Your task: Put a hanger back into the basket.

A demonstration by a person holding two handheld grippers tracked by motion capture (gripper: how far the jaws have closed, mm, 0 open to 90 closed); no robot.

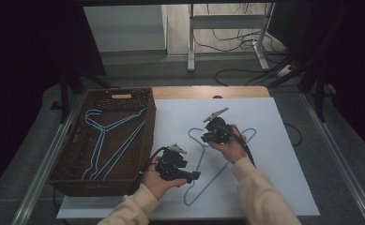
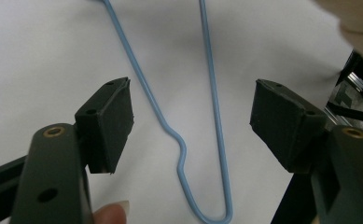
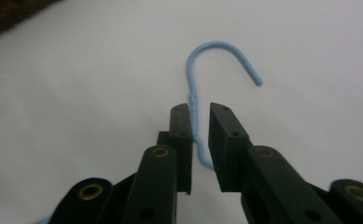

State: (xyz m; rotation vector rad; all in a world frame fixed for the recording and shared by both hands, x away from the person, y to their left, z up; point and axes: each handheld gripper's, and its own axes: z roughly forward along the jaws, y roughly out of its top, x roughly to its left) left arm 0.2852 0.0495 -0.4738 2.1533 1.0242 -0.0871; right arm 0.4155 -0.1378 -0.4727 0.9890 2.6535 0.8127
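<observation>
Blue wire hanger [image 1: 217, 161] flat on white sheet [image 1: 283, 187], right of wicker basket [image 1: 72, 173] holding 2 more hangers [image 1: 106, 140].

Right gripper [image 3: 199, 108]: jaws narrowly parted astride hanger neck, pads not pressing. Left gripper [image 2: 193, 112]: spread wide above hanger's looped corner.

Risk: thin, smooth, springy wire slips from pads, twists or drags sheet; hook may snag basket weave.

A wicker basket [image 1: 77, 154] blocks the left edge of the white surface [image 1: 283, 187], while open room lies right of the flat blue hanger [image 1: 203, 180], where both hands already crowd the middle above that wire.
</observation>
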